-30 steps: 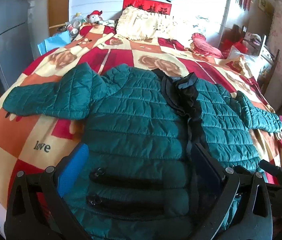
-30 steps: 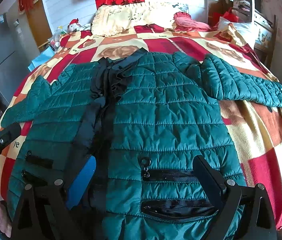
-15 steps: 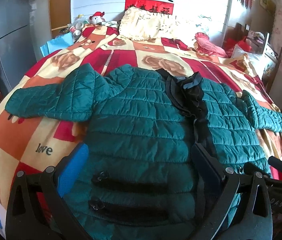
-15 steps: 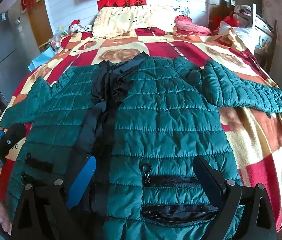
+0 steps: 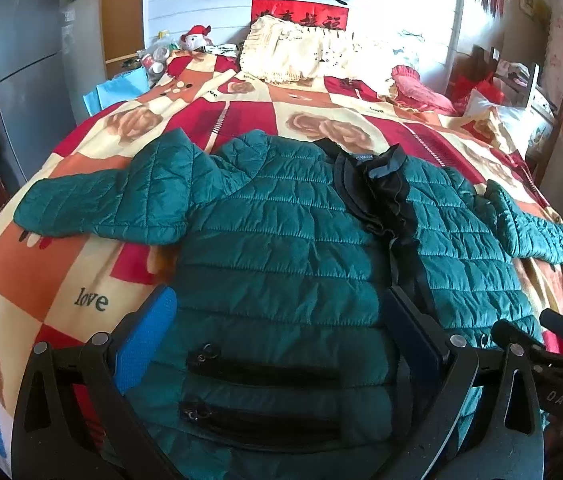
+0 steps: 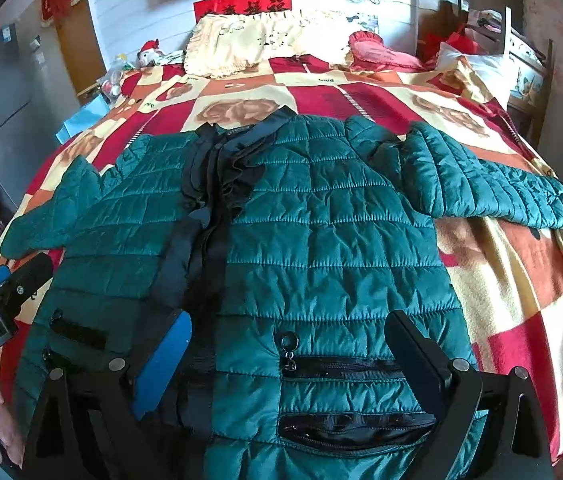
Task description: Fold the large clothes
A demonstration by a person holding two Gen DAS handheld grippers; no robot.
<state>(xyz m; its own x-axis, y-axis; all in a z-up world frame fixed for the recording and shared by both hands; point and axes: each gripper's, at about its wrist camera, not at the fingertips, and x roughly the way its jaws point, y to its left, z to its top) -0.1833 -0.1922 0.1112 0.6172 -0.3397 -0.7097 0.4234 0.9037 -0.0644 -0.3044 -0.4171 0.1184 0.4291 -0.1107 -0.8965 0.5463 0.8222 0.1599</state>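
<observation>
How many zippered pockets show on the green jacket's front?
4: on the jacket, two stacked on its left-wrist-side panel, two on the other. None seem hidden.

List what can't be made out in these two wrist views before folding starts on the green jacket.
- Hem of the green jacket: left wrist view, hidden behind the left gripper; right wrist view, behind the right gripper.
- Whether either gripper touches the fabric: both fingers wide apart, contact unclear.
- End of the jacket's far sleeve: right wrist view, partly covered by the other gripper.
- Collar label: left wrist view, too small to read.
</observation>
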